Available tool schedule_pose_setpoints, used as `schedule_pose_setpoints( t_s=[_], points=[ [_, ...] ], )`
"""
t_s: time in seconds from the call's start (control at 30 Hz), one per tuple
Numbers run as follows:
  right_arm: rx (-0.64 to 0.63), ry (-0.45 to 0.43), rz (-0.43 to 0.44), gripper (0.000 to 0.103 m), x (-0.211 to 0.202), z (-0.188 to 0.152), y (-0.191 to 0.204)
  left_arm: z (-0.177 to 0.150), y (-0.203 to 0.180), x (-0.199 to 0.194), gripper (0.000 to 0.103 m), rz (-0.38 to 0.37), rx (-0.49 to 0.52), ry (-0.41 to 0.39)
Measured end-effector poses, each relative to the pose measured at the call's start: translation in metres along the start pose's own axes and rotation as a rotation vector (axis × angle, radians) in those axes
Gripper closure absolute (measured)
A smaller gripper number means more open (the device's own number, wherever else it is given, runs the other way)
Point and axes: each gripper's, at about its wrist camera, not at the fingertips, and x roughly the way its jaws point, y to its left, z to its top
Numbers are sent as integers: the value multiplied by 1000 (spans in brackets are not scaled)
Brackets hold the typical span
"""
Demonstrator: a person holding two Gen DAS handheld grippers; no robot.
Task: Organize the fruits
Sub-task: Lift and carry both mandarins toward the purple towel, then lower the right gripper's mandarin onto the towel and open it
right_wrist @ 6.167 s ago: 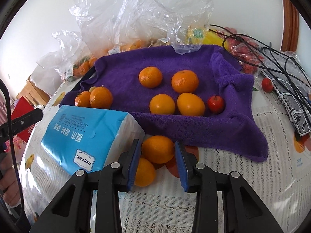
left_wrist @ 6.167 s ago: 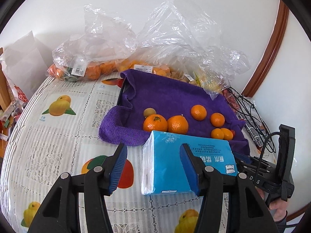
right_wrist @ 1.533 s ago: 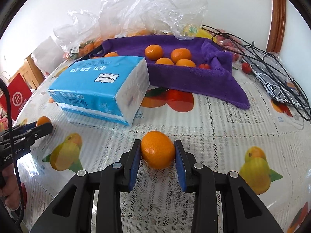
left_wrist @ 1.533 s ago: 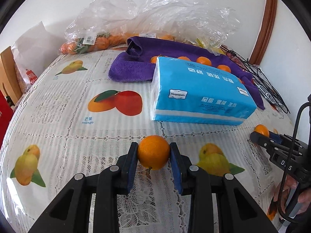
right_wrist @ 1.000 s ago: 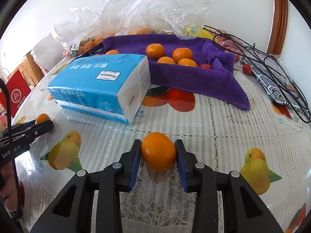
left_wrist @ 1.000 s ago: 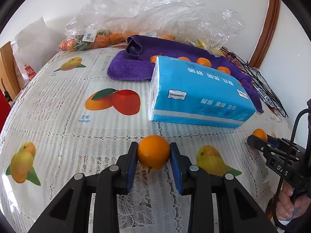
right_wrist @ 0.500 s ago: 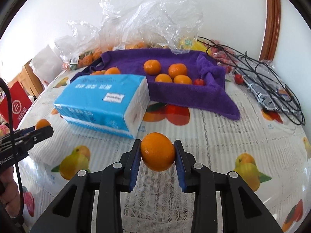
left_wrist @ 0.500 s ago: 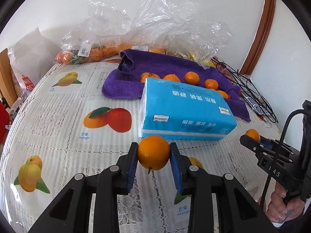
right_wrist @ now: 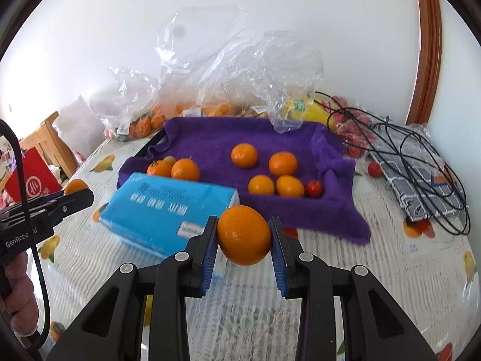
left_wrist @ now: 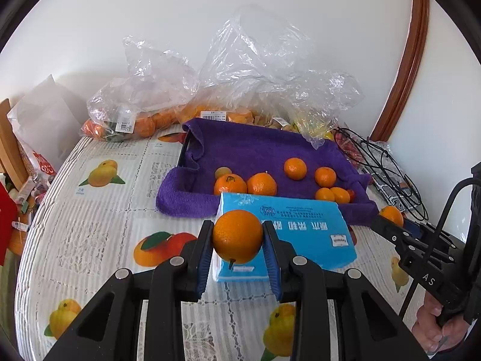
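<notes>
My left gripper (left_wrist: 237,237) is shut on an orange (left_wrist: 237,236), held in the air above the near end of the blue tissue pack (left_wrist: 303,234). My right gripper (right_wrist: 244,236) is shut on a second orange (right_wrist: 244,234), also lifted off the table. Beyond the pack lies a purple towel (left_wrist: 258,153) spread over a tray, with several small oranges (left_wrist: 261,184) and a small red fruit (right_wrist: 314,188) on it. In the left wrist view the right gripper's tip with its orange (left_wrist: 390,215) shows at the right edge; the left gripper's tip with its orange (right_wrist: 75,186) shows in the right wrist view.
Clear plastic bags (left_wrist: 168,96) of oranges and other fruit pile against the back wall. Black cables and a checked cloth (right_wrist: 421,168) lie right of the towel, with a loose red fruit (right_wrist: 375,169) beside them. A white bag (left_wrist: 45,114) and red bag (right_wrist: 33,180) stand at the left edge.
Both grippers have risen off the table with their oranges still gripped and have come closer to the tissue pack and the purple towel.
</notes>
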Motion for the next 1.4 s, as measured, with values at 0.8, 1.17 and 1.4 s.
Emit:
schedule_pose_setpoints(
  t_s=[0.8, 1.17, 1.4],
  points=[
    [15, -53, 12, 70, 69, 60, -15, 53, 17, 59, 73, 35, -34, -12],
    [32, -38, 4, 70, 81, 52, -22, 46, 21, 67, 73, 20, -30, -30],
    [31, -39, -14, 70, 79, 57, -21, 48, 16, 61, 73, 10, -15, -22]
  ],
)
